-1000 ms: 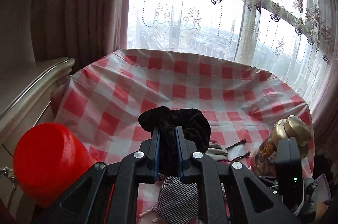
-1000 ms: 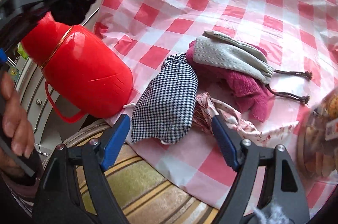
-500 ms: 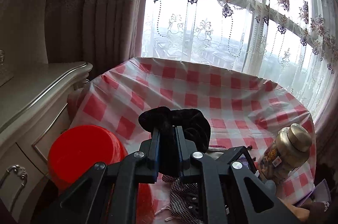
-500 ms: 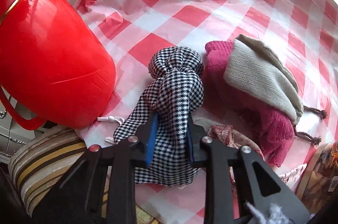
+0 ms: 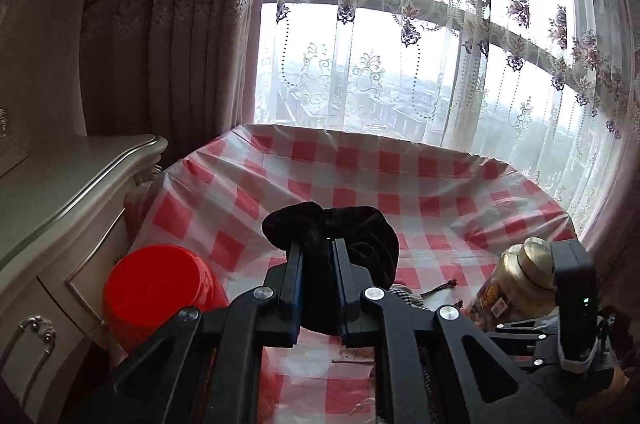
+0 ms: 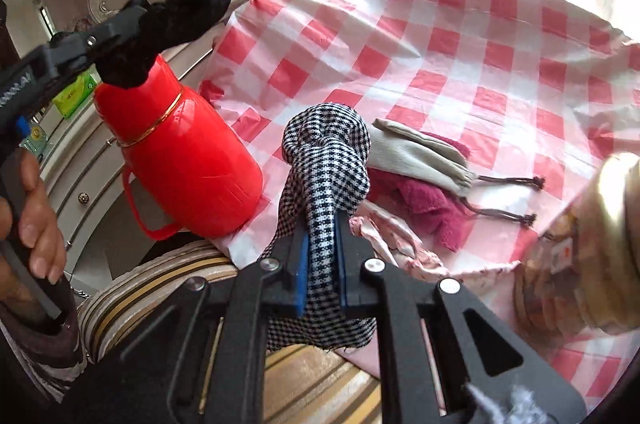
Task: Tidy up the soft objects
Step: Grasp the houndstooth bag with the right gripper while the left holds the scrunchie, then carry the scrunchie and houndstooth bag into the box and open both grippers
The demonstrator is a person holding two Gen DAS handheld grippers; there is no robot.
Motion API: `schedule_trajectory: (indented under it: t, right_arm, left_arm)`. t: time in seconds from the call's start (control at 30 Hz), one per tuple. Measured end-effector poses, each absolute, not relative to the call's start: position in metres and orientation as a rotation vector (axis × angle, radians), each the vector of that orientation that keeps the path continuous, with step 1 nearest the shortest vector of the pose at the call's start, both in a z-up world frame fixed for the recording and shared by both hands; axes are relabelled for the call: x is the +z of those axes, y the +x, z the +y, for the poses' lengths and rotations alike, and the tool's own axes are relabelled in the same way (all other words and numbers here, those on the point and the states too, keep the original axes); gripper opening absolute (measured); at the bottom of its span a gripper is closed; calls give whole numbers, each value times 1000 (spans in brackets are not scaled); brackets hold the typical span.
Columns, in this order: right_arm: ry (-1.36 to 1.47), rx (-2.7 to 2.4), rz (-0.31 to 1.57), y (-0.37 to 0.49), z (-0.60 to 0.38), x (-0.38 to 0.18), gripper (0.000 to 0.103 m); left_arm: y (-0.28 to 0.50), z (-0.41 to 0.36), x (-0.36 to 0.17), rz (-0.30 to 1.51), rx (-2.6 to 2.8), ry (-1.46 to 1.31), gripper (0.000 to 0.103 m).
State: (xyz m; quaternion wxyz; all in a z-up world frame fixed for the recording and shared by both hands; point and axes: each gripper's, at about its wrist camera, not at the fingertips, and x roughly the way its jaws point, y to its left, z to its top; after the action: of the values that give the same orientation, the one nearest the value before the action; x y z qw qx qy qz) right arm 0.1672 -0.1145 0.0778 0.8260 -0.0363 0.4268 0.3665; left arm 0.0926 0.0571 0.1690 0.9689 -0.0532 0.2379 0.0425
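- Currently the left gripper (image 5: 316, 256) is gripping a black velvet scrunchie (image 5: 352, 232), its fingers (image 5: 290, 276) sitting narrow and pressing on the fabric; the scrunchie is hanging in the air above the worktop (image 5: 400, 183).
- The right gripper (image 6: 322, 244) is clamping a black-and-white houndstooth cloth (image 6: 328, 159), fingers (image 6: 301, 264) narrow with the cloth pinched between them; the upper part is bunching above the fingertips and the lower part is drooping below them, over the near edge of the worktop.
- A beige drawstring pouch (image 6: 416, 151) is lying on a magenta knitted cloth (image 6: 424, 199), just beside the houndstooth cloth, with its brown cords trailing away from it.
- A pale floral fabric piece (image 6: 392, 240) is lying near the worktop edge, touching the magenta cloth.
- A red thermos jug (image 6: 180, 151) is standing at the worktop corner, under the scrunchie in the right wrist view.
- A gold-lidded jar (image 5: 516, 280) is standing at the opposite side of the red-and-white checked tablecloth.
- A hand (image 6: 28, 224) is holding the left gripper's handle.
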Motion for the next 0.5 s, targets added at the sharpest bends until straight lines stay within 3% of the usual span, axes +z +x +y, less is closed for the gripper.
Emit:
schedule_trajectory:
  t: [0.3, 0.5]
  right_arm:
    - [67, 520, 835, 103, -297, 125, 14]
    - [141, 258, 858, 52, -419, 118, 14]
  left_arm:
    - [80, 2, 172, 507, -98, -109, 14]
    - [76, -53, 166, 559, -252, -111, 14]
